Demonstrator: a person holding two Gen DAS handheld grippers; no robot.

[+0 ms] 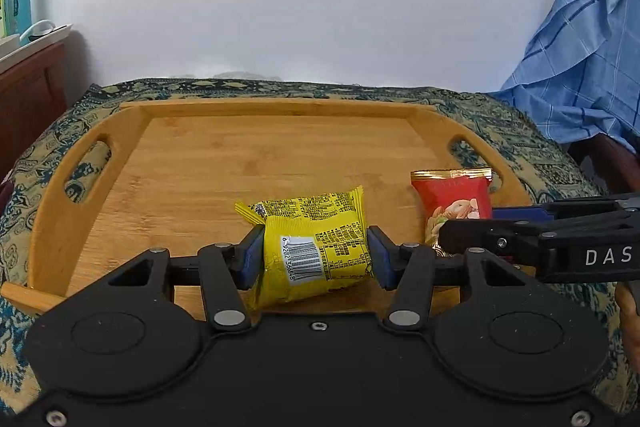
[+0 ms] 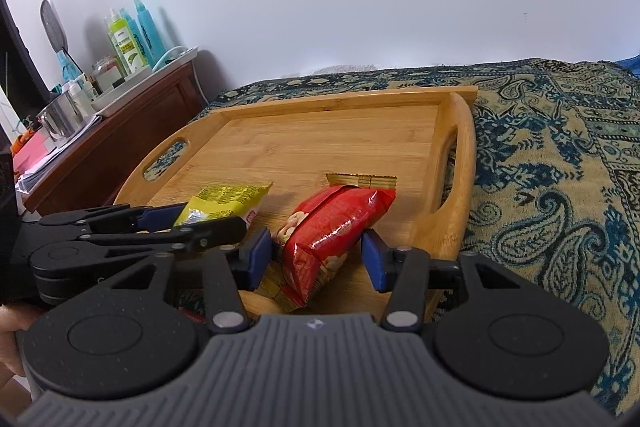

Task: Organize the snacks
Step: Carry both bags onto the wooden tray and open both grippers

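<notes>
Left wrist view: the left gripper [image 1: 316, 253] clamps a yellow snack packet [image 1: 310, 247] between its blue pads, over the near part of a bamboo tray [image 1: 280, 107] on a paisley cloth [image 1: 24, 187]. A red nut packet [image 1: 454, 205] is just right.

Right wrist view: the right gripper [image 2: 318, 255] brackets the red nut packet [image 2: 332, 231]; its left pad touches, and a gap shows at the right pad. The yellow snack packet [image 2: 224, 203] lies left on the tray [image 2: 466, 155].
</notes>
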